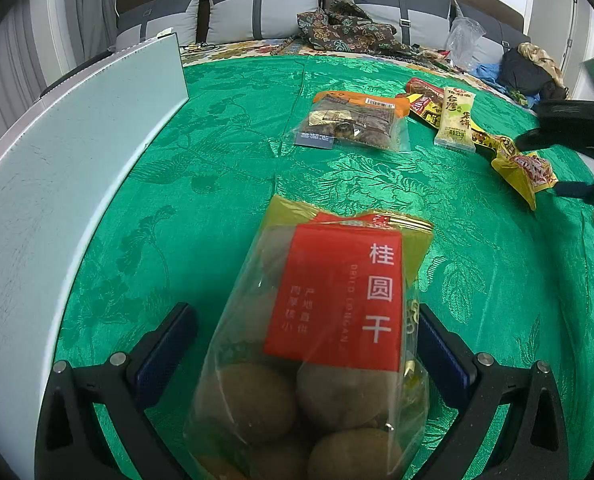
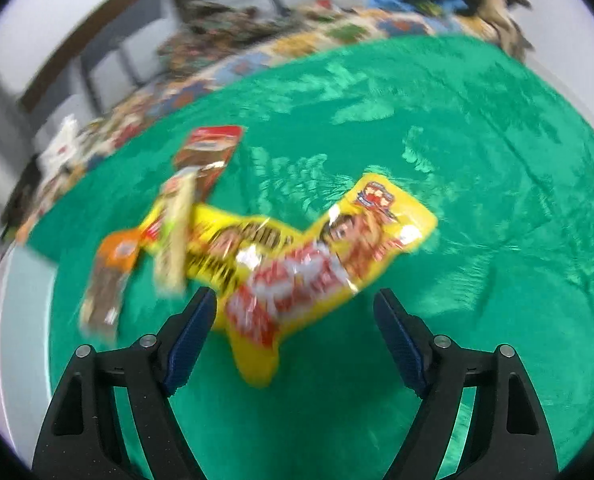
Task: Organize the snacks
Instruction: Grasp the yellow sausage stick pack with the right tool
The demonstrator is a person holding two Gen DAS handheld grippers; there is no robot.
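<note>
White board (image 1: pixel 69 152) along the left edge of the green cloth (image 1: pixel 217 128). Left gripper (image 1: pixel 307 344) straddles the dried longan bag (image 1: pixel 317 340); whether its pads press the bag, cannot tell. Right gripper (image 2: pixel 295 334) spread wide, empty, just short of the yellow snack strip (image 2: pixel 297 264) lying flat.

Two wrist views, angled down, close — shared green cloth (image 1: pixel 217 152) (image 2: pixel 477 160).

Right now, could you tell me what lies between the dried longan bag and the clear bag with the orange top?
Nothing but bare green cloth separates the dried longan bag from the clear bag, as the left wrist view shows.
</note>
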